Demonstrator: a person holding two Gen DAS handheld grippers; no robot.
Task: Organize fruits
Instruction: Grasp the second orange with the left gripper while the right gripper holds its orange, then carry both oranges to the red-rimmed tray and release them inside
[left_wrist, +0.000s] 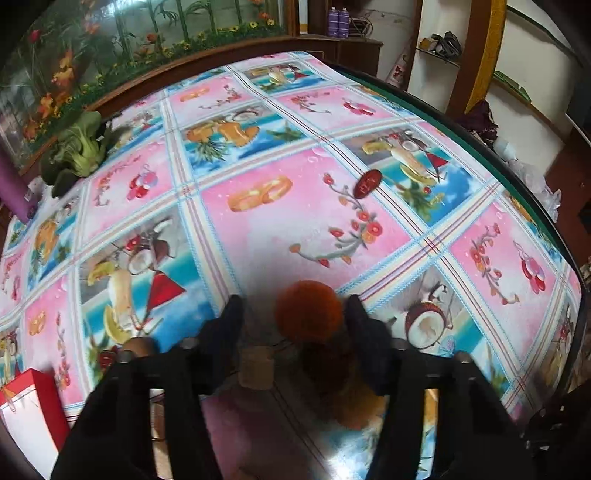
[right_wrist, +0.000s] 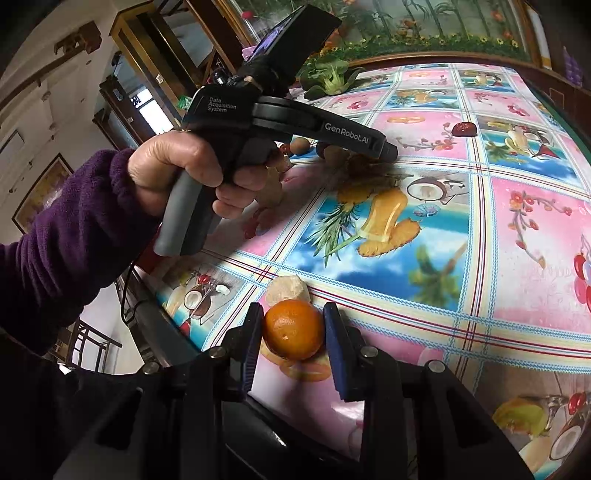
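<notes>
The right gripper (right_wrist: 292, 325) clamps a round, glossy orange mandarin (right_wrist: 293, 329): both blue-padded fingers (right_wrist: 334, 332) press its sides, and the fruit sits between them over the near rim of the table with the pink and blue fruit-print cloth (right_wrist: 461, 258). Just beyond the fingertips, touching the mandarin's far side, lies a pale, rough-cut chunk (right_wrist: 288, 288).

The left gripper (left_wrist: 293, 306) points steeply down at the cloth with its jaws partly apart. A blurred, fuzzy red-orange round fruit (left_wrist: 308, 312) sits between them, against the right-hand finger (left_wrist: 360, 317) and clear of the left one, so the jaws do not yet grip it. More brownish fruit lies blurred under and behind the fingers; what kind I cannot tell.

Well ahead of the left jaws and to their right, a dark red oval date (left_wrist: 366, 183) lies alone on a pink square. Far ahead to their left, a leafy green bok choy (left_wrist: 79, 149) rests at the table's far edge. In the right wrist view, a hand (right_wrist: 177, 173) in a purple fleece sleeve (right_wrist: 70, 236) holds the left gripper's grey handle.
</notes>
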